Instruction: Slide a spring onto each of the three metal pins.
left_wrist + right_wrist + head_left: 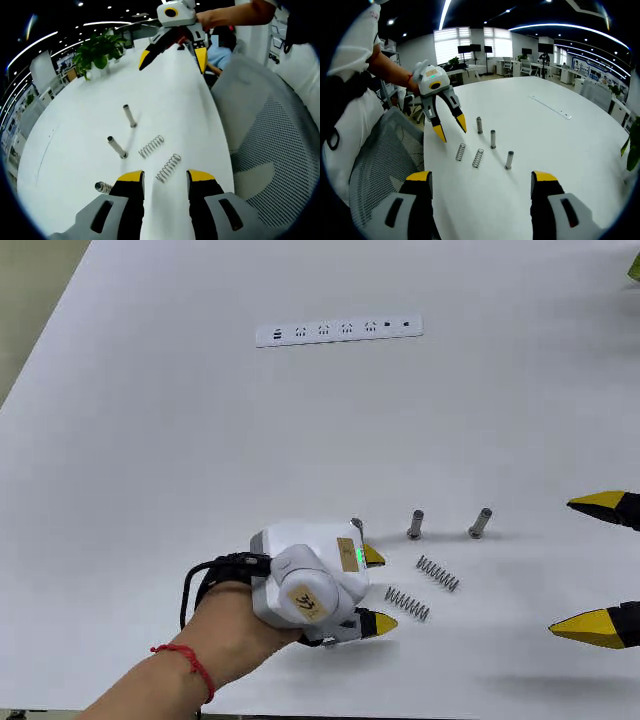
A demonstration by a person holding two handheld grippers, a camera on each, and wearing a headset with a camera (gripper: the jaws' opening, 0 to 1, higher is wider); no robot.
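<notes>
Left gripper (pixel 378 590), jaws moderately apart and empty, hovered beside two loose springs (pixel 407 604) lying on the white desk (pixel 150 440). Two bare pins (pixel 415 525) stood just beyond them; a third pin (pixel 479 125) carried a spring. Right gripper (pixel 565 565) was wide and empty.

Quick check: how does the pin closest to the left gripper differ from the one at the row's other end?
The near pin wears a spring; the far pin is bare. The near pin stands beside the left gripper's jaws; the far pin stands apart from it. Both stand upright on the white table.
</notes>
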